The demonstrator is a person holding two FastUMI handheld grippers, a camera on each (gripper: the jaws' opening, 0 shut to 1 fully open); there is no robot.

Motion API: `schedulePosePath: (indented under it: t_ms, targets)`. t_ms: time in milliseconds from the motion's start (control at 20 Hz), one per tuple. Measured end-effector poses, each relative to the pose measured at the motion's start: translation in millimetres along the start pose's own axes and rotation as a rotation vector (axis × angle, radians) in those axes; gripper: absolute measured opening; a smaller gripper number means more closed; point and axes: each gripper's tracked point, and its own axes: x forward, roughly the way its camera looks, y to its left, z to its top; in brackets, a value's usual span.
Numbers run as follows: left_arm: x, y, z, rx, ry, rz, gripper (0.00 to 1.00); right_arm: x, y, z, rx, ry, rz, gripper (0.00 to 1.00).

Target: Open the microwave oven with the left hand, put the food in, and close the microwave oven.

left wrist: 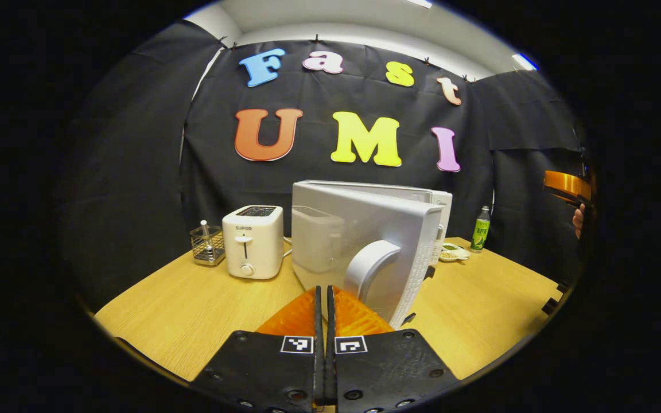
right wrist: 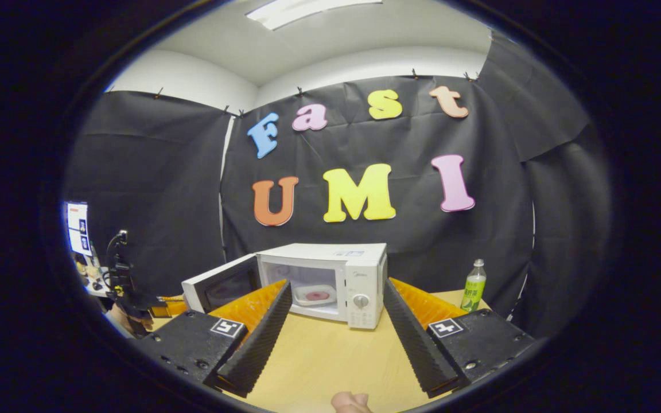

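The white microwave (right wrist: 359, 269) stands at the back of the wooden table with its door (right wrist: 221, 287) swung out to the left. Inside it sits a plate with pink food (right wrist: 314, 295). My right gripper (right wrist: 337, 287) is open, fingers wide apart and empty, a short way in front of the oven. In the left gripper view the door's outer face (left wrist: 376, 229) is close ahead, edge toward me, with its curved handle (left wrist: 372, 267) just right of my left gripper (left wrist: 325, 292). That gripper is shut with nothing between its fingers.
A white toaster (left wrist: 253, 241) and a wire basket (left wrist: 207, 245) stand left of the microwave. A green bottle (left wrist: 481, 229) and a small dish (left wrist: 454, 252) sit at its right. A hand (right wrist: 124, 318) shows beside the open door. Bare tabletop (right wrist: 330, 355) lies in front.
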Motion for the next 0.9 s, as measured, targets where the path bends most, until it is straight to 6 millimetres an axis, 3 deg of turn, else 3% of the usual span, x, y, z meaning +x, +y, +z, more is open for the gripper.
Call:
schedulePosePath:
  t_ms: [100,150,250,300,400,450,900]
  targets:
    - [12.0,-15.3,4.7,0.011,-0.009,-0.031,0.00,-3.8,-8.6,-2.1,-0.005,0.003,-0.008,1.00]
    - [17.9,-26.4,5.9,0.008,-0.011,-0.060,0.00,-5.0,-13.3,-3.1,-0.006,0.003,-0.013,0.95]
    - [30.2,-45.3,6.7,0.006,-0.015,-0.105,0.00,-8.9,-24.1,-5.3,-0.011,0.005,-0.028,1.00]
    - [36.6,-52.7,8.3,0.009,-0.023,-0.123,0.00,-11.3,-28.8,-6.1,-0.014,0.006,-0.037,0.95]
    - [49.3,-67.9,8.8,0.002,-0.034,-0.168,0.00,-16.3,-35.0,-1.3,-0.026,0.008,-0.047,0.95]
    - [58.6,-74.8,7.1,-0.007,-0.032,-0.187,0.00,-17.8,-39.6,-1.1,-0.025,0.011,-0.051,1.00]
    - [114.9,-107.4,5.0,-0.055,-0.016,-0.248,0.00,-27.7,-61.7,-9.7,-0.021,0.036,-0.080,0.95]
